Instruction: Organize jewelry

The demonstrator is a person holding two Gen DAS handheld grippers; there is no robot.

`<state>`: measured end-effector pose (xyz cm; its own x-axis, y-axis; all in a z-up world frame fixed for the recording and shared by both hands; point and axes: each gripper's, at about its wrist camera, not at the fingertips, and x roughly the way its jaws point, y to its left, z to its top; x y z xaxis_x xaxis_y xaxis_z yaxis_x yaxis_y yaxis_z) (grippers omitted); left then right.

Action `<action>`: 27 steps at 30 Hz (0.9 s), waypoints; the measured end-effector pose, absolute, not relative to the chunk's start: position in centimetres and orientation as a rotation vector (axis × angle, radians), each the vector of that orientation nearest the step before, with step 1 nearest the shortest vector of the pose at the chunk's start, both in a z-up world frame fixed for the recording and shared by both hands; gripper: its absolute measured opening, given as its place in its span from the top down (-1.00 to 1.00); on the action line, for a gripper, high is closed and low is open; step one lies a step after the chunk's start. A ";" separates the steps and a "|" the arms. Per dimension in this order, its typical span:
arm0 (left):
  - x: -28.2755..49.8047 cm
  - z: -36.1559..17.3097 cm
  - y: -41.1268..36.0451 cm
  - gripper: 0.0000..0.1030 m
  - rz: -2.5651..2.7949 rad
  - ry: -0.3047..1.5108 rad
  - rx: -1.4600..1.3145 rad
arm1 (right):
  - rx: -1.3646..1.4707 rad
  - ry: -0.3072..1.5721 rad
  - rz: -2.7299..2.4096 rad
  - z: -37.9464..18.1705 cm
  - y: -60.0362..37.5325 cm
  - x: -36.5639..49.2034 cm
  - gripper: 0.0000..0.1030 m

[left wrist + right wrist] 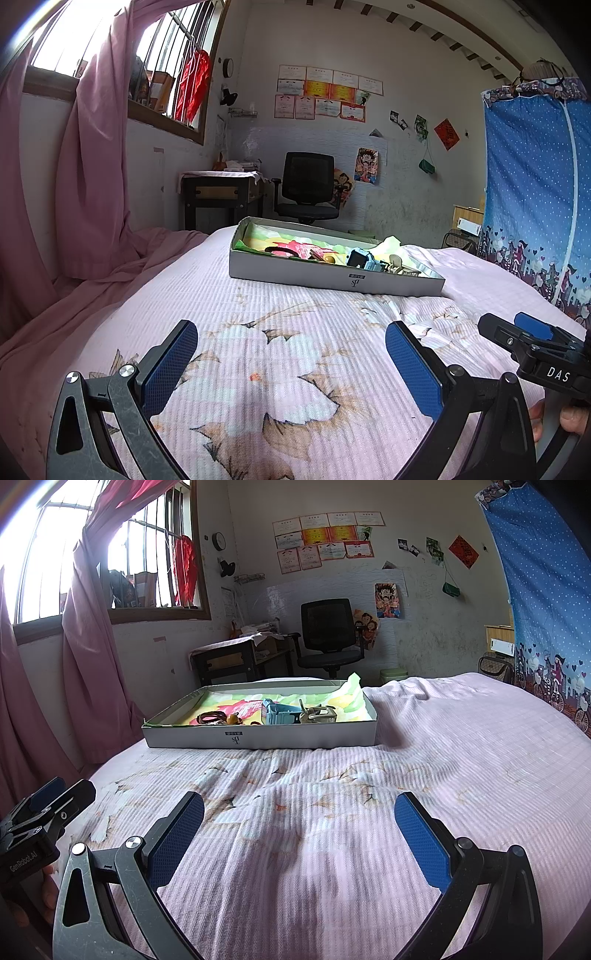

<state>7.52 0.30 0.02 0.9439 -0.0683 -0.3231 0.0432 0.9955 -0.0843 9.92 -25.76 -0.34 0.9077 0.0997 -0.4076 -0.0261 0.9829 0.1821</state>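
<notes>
Fingers of both the left gripper (291,354) and right gripper (299,827) were wide open, holding nothing. Small, light, slippery jewelry lay in the shallow white cardboard box (258,738); pinch the dark cord bracelet (211,717) gently.

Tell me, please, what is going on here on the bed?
A person holds a hand-held gripper in each hand above a pink bedspread. The left hand-held gripper and the right hand-held gripper are both open and empty. Ahead of them lies a shallow box with jewelry inside, including a dark bracelet and a pale blue item. Nothing has been picked up yet; both grippers are well short of the box.
</notes>
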 end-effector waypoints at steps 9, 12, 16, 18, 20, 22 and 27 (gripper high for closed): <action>7.5 0.0 0.3 -0.99 -0.057 0.331 -0.074 | 0.175 0.429 0.065 -0.3 -25.8 9.9 -0.97; 7.5 0.0 0.2 -0.99 -0.057 0.331 -0.075 | 0.175 0.429 0.065 -0.4 -25.8 9.9 -0.97; 7.5 0.0 0.2 -0.99 -0.057 0.332 -0.073 | 0.175 0.429 0.065 -0.3 -25.8 9.9 -0.97; 7.5 0.0 0.2 -0.99 -0.057 0.331 -0.073 | 0.175 0.429 0.065 -0.4 -25.7 9.9 -0.97; 7.5 0.0 0.2 -0.99 -0.057 0.331 -0.072 | 0.175 0.429 0.065 -0.3 -25.8 9.9 -0.97; 7.5 0.0 0.1 -0.99 -0.057 0.331 -0.073 | 0.175 0.429 0.065 -0.3 -25.7 9.9 -0.97; 7.5 0.1 0.1 -0.99 -0.058 0.330 -0.072 | 0.175 0.429 0.065 -0.3 -25.7 9.9 -0.97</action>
